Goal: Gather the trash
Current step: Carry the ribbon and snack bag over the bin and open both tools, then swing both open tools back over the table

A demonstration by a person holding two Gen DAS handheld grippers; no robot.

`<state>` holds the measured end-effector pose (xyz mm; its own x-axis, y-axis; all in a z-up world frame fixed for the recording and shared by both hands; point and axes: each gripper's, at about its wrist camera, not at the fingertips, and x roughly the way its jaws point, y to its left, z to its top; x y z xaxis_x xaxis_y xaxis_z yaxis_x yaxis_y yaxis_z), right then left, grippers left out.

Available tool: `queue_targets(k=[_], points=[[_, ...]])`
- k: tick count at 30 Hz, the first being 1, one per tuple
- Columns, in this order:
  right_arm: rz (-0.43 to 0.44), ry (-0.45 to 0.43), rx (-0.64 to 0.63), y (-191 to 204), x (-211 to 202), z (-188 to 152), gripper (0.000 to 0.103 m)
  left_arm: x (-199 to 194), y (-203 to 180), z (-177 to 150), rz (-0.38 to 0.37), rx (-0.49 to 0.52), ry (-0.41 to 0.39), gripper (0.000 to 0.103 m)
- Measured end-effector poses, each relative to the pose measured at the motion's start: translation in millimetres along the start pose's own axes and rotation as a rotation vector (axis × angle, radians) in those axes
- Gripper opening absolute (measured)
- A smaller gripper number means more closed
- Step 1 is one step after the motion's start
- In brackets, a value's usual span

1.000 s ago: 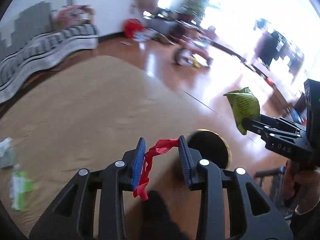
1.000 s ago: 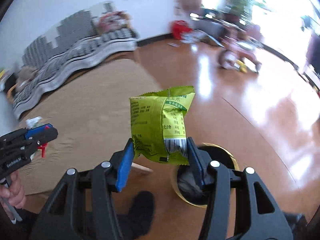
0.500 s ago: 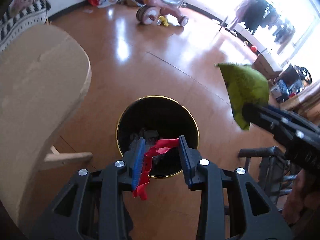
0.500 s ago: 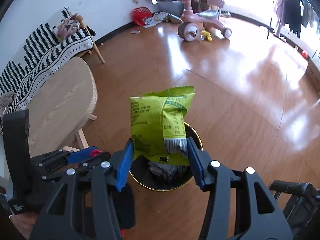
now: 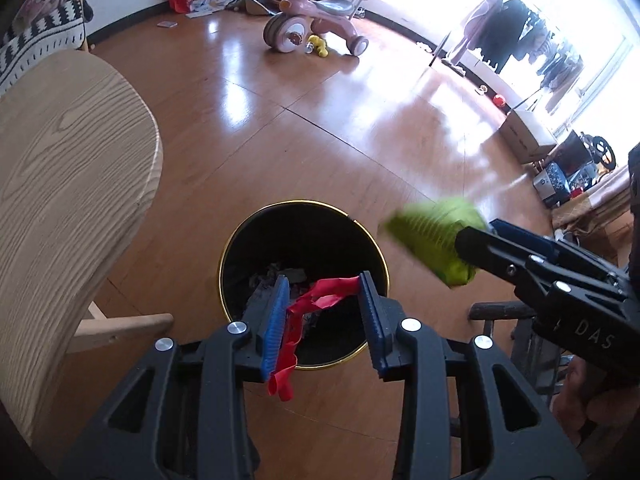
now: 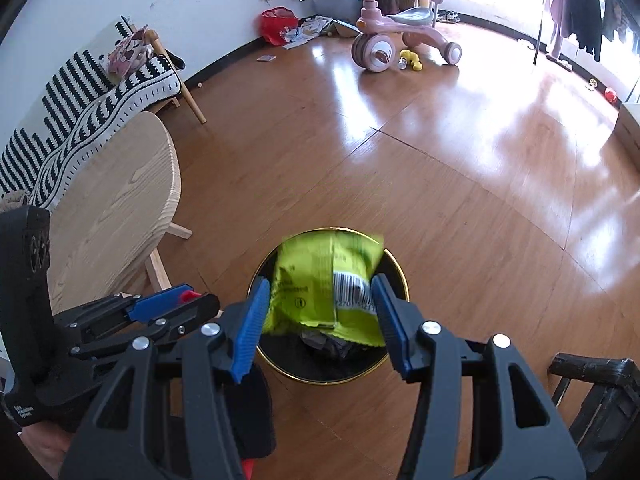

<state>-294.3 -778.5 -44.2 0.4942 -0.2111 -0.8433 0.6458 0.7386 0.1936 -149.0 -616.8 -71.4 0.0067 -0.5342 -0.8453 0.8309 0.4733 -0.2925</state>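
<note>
A black trash bin with a gold rim [image 5: 360, 232] [image 6: 394, 264] stands on the wooden floor beside the table, with crumpled trash inside. My left gripper [image 5: 324, 296] is above the bin with its jaws apart; a red wrapper [image 5: 316, 302] stretches between its pads and hangs down from the left one. My right gripper [image 6: 320, 304] is open above the bin; a green snack bag [image 6: 324, 280] is blurred between its spread fingers, loose and dropping. The bag [image 5: 432, 240] and the right gripper also show in the left wrist view, right of the bin.
A round light wooden table [image 5: 60, 184] [image 6: 116, 208] stands left of the bin. A black chair [image 6: 600, 392] is at the right. A pink tricycle [image 5: 312, 20], a red bag [image 6: 276, 24] and a striped sofa [image 6: 88, 92] lie farther off.
Both grippers swung from over the table to above the bin. The right gripper's jaws have spread and the green bag has slipped downward. The red wrapper stays in the left gripper.
</note>
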Motion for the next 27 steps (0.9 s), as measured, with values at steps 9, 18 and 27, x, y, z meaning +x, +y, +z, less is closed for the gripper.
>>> queue_targets(k=[9, 18, 27], points=[[-0.007, -0.025, 0.032, 3, 1, 9, 0.076, 3, 3, 5, 0.026, -0.022, -0.013, 0.084], [0.006, -0.067, 0.038, 9, -21, 13, 0.08, -10, 11, 4, 0.079, -0.056, -0.027, 0.09], [0.115, -0.173, -0.115, 127, -68, 43, 0.084, -171, 98, -6, 0.105, -0.083, -0.275, 0.09]])
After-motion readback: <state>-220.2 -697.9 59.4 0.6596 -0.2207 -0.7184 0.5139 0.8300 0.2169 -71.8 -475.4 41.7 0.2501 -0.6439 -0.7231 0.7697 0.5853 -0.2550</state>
